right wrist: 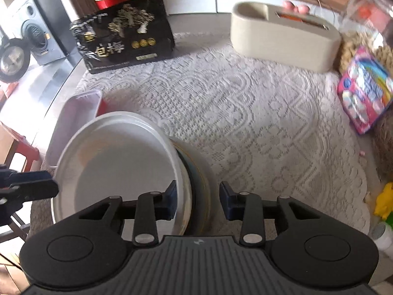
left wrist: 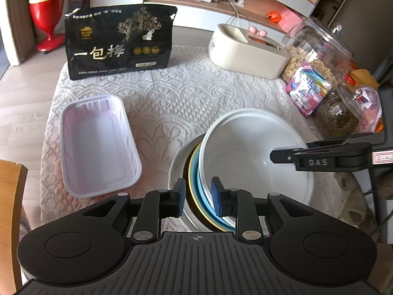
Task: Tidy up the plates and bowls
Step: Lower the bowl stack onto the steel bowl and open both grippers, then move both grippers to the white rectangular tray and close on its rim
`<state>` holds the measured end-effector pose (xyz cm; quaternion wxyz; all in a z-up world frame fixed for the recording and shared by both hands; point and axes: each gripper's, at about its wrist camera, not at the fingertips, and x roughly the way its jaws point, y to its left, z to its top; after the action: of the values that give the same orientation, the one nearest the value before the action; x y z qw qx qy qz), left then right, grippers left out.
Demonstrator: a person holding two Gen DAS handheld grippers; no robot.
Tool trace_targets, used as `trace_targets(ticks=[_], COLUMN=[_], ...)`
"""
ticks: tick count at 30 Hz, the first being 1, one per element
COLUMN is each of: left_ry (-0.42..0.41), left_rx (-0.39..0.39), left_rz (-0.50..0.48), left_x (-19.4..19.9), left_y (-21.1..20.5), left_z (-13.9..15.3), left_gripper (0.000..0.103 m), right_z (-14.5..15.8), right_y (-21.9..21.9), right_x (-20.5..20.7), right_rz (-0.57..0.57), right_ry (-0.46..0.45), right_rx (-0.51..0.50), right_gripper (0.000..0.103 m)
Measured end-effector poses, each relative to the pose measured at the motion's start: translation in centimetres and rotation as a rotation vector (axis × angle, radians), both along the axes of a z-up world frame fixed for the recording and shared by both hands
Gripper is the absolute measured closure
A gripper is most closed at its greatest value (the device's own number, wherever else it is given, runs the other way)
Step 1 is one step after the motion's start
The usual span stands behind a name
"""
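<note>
A stack of dishes stands on the lace cloth: a white bowl on top, a blue plate with a yellow rim under it, and a white plate at the bottom. My left gripper is open, its fingers either side of the stack's near-left rims. My right gripper is open astride the stack's right rims; its left finger is inside the white bowl. The right gripper's finger also shows in the left wrist view. A lilac plastic tray lies left of the stack.
A black snack bag stands at the back of the table. A beige box sits at the back right, with clear snack jars and a pink packet along the right edge. A wooden edge is at the near left.
</note>
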<state>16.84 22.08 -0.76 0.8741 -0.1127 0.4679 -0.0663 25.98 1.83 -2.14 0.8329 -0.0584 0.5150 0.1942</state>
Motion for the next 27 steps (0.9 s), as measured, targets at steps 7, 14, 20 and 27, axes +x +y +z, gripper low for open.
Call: trace_targets(ticks=[7,14,20,27], left_ry=[-0.006,-0.081,-0.063,-0.034], left_rx=[-0.104,-0.123,-0.165,0.079], left_rz=[0.009,0.078,0.08,0.261], left_x=[0.9,0.5,1.4,4.2], left_y=[3.0,7.1,8.1,11.3], left_z=[0.0,2.5,2.0,1.6], left_gripper=[0.078,0.081,0.08,0.08], right_z=[0.6,0.8,0.0,6.5], right_y=[0.8,0.0,-1.3,1.2], right_x=[1.1,0.9,1.9,1.7], right_rz=[0.011,0.052,0.056,0.119], right_ry=[-0.027,-0.019,0.039,-0.103], right_rx=[-0.016,0.011,0.05,0.077], right_gripper=[0.068,0.068,0.065,0.048])
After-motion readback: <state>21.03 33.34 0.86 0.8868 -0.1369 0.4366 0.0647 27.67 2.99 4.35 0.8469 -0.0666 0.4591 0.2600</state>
